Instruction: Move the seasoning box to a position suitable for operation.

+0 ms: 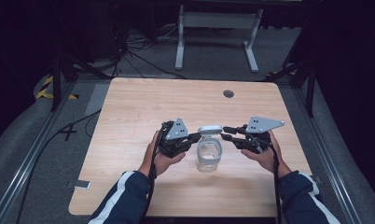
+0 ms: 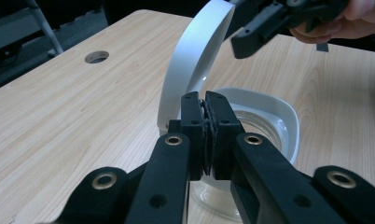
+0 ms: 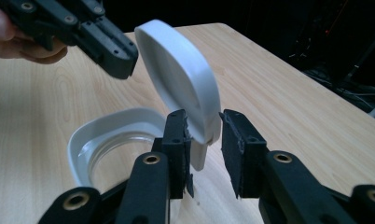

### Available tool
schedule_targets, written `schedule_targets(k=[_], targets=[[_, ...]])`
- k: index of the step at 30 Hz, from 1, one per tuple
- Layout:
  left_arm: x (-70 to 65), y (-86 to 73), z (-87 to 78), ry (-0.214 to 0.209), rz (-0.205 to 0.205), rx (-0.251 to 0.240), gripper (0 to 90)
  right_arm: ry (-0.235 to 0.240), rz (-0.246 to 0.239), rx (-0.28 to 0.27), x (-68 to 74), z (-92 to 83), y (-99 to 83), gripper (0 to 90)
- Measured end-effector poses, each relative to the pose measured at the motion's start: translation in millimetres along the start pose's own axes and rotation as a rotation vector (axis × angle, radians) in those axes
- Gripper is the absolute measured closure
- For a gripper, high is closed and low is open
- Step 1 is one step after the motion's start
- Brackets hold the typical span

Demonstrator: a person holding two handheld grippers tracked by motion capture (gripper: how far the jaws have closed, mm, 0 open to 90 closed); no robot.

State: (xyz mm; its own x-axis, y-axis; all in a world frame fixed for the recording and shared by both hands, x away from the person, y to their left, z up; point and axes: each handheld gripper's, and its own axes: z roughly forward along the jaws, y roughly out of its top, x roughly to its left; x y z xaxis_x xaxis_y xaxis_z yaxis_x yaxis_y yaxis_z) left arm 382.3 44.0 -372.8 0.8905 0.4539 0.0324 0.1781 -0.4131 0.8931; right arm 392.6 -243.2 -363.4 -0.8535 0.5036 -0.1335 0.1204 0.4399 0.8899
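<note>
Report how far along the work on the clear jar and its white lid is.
Done: the white lid is swung up on its hinge, so the clear jar stands open. In hand: the left gripper is shut at the jar's white rim; the right gripper stands open around the lid's tab, not pressing it. Left: drawing both grippers clear of the jar, as far as I can judge.

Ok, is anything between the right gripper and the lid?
Nothing visible. The lid stands raised above the jar, its lower edge already between the right gripper's open jaws. The left gripper sits off beside the lid's top.
</note>
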Motion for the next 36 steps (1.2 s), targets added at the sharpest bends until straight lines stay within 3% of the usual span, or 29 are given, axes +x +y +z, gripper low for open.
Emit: schedule_targets(k=[1,4,5,7,11,26,29,32,36], targets=[[0.9,0.4,-0.9,0.006,0.018,0.001,86.6,-0.005,-0.004,-0.001,-0.7,1.7,1.1,72.4],[1.0,0.5,-1.0,0.005,0.023,0.003,86.4,-0.018,0.008,-0.009,-3.6,4.7,2.8,72.9],[-0.3,0.2,0.5,-0.001,0.002,-0.001,86.3,-0.019,0.014,-0.011,-4.6,5.3,3.6,75.1],[0.6,1.3,0.9,0.003,0.026,0.014,86.1,-0.021,0.013,-0.020,-6.0,6.0,5.0,76.5],[-4.5,-0.4,0.4,-0.007,0.030,0.019,84.9,-0.037,0.017,-0.030,-8.5,7.1,8.3,76.4],[-8.5,-25.5,-18.0,0.006,0.038,0.052,80.1,-0.064,0.026,-0.005,-12.1,11.1,9.5,75.6],[-12.1,-37.6,-23.2,0.025,0.050,0.085,75.3,-0.053,0.027,-0.016,-12.2,7.4,9.4,72.6],[-14.1,-48.6,-30.1,0.046,0.093,0.140,72.8,-0.054,0.028,-0.023,-11.6,3.0,9.0,71.8],[-14.6,-63.9,-38.1,0.063,0.107,0.206,64.5,-0.043,0.021,-0.016,-9.2,-4.4,7.5,69.1]])
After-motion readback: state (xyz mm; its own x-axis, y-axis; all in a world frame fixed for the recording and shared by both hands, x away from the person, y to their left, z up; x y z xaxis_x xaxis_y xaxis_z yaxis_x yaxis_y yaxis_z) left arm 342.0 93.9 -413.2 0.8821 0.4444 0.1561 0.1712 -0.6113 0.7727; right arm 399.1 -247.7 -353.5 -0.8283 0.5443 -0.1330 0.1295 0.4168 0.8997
